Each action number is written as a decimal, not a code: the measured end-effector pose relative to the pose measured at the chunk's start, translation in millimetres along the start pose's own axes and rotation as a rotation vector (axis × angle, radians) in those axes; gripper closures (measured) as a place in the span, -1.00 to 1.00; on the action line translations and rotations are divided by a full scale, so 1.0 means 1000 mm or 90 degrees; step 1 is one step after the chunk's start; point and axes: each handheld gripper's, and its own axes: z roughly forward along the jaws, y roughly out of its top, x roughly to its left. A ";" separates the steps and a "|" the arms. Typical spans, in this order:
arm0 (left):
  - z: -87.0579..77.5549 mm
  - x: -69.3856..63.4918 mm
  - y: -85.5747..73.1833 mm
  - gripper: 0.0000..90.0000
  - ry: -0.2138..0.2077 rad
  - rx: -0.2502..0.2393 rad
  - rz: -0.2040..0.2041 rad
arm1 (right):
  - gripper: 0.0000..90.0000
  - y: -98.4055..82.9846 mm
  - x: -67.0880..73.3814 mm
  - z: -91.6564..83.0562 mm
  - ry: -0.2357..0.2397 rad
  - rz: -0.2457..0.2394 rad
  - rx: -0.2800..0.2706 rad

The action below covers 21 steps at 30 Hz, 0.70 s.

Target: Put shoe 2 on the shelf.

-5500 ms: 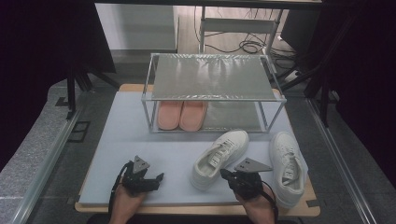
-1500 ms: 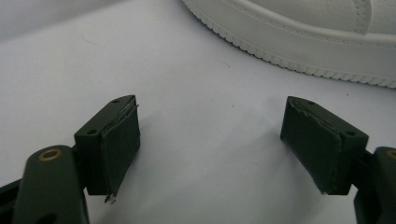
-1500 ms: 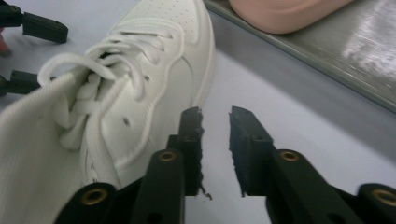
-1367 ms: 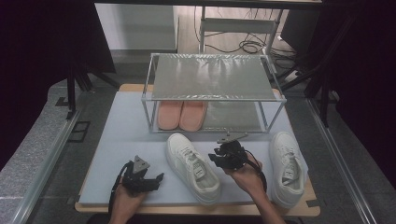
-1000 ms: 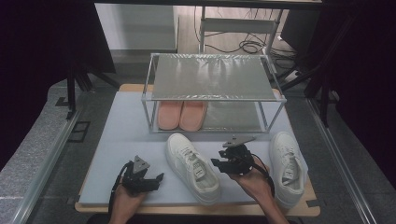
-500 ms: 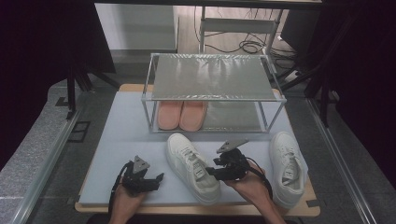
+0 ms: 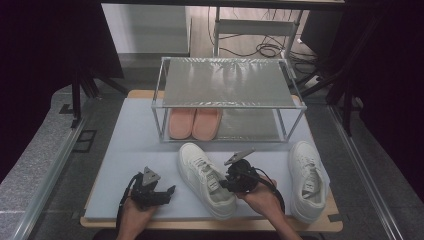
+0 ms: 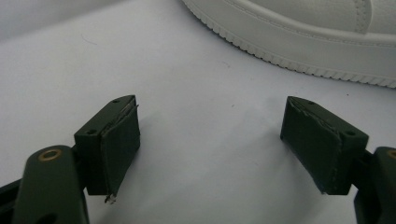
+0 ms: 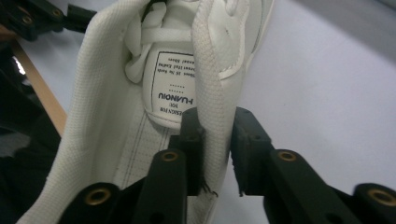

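A: Clamping check, right tool (image 9: 215, 140): jaws have just been closing, now pinched on the collar wall of the white sneaker (image 9: 140, 107), one pad inside the shoe, one outside. Tongue label visible just past the pads.

B: Confirmed from the high view. Right tool (image 7: 231, 181) sits at the right side of that sneaker's (image 7: 206, 179) opening. Shoe lies flat on the bench (image 7: 125, 145), near-centre, toe toward the far left, heel toward the near edge.

A: Left tool (image 8: 210, 144)?

B: Jaws wide apart, nothing between them, just the bench surface (image 8: 187, 84). In the high view the left tool (image 7: 170, 190) rests low at near-left, pointing right toward the sneaker, close but apart. Its own camera catches the shoe's sole edge (image 8: 299, 46) just ahead.

A: Rest of the scene?

B: Second white sneaker (image 7: 306, 177) at the near right, well apart from the held one, toe toward the far side. Wire shoe rack (image 7: 227, 82) at the far centre of the bench, pair of pink slippers (image 7: 194, 123) on the left half of its lower level, top shelf bare.
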 end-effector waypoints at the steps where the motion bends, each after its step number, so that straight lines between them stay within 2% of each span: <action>1: 0.000 0.000 0.000 -0.56 0.000 0.000 0.000 | 0.74 0.000 -0.002 0.000 0.010 0.012 -0.001; 14: 0.000 0.000 0.000 -0.56 0.001 -0.002 -0.003 | 0.80 -0.004 -0.023 -0.010 0.127 0.133 -0.040; 21: 0.000 0.000 0.000 -0.56 0.000 -0.002 -0.005 | 0.81 -0.006 -0.033 -0.013 0.204 0.190 -0.067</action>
